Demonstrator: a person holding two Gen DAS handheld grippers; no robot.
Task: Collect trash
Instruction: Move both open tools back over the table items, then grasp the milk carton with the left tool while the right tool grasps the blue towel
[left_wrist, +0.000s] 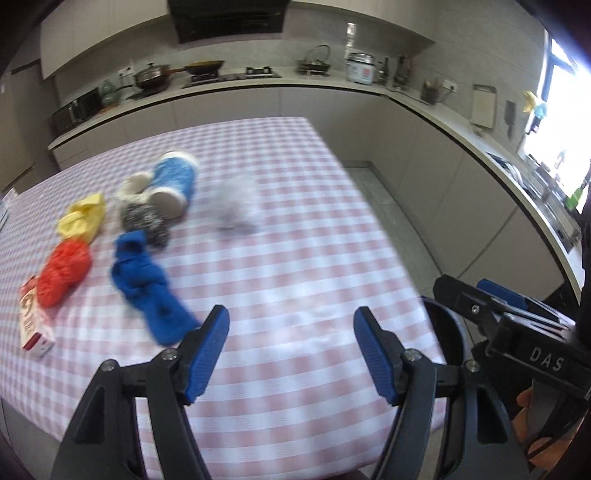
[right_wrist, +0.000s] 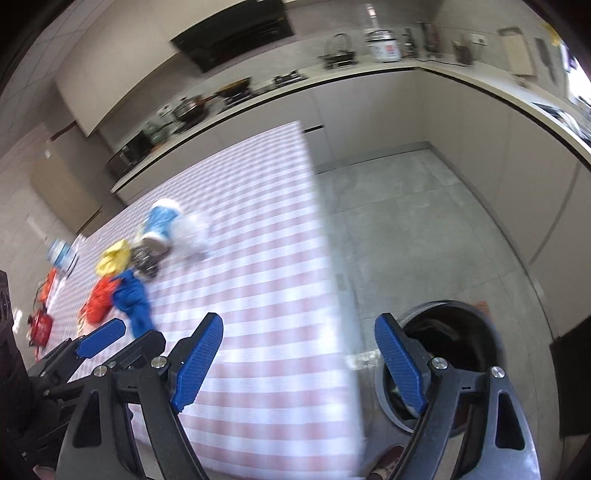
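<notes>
In the left wrist view, the left gripper (left_wrist: 291, 332) hung above the near part of the checked tablecloth (left_wrist: 295, 258) with its jaws spread wide and nothing between them. The trash lay in a cluster on the left side of the table: a blue rag (left_wrist: 144, 284) nearest, a red wad (left_wrist: 62, 273) and a yellow wad (left_wrist: 83, 218) beside it, a grey scrubber (left_wrist: 144, 221), a blue cup (left_wrist: 175, 184) on its side and a blurred clear wrapper (left_wrist: 234, 206). A small carton (left_wrist: 33, 321) sat at the left edge.

In the right wrist view, the right gripper (right_wrist: 299, 354) was likewise released and empty, hanging over the table's right edge. The bin (right_wrist: 443, 365) stood on the floor just past that edge — something seemed to lie inside, though too dark to name.

Judging by the pile on the table, most of the collecting was not yet done — every visible piece had yet to be lifted and dropped in the bin.
</notes>
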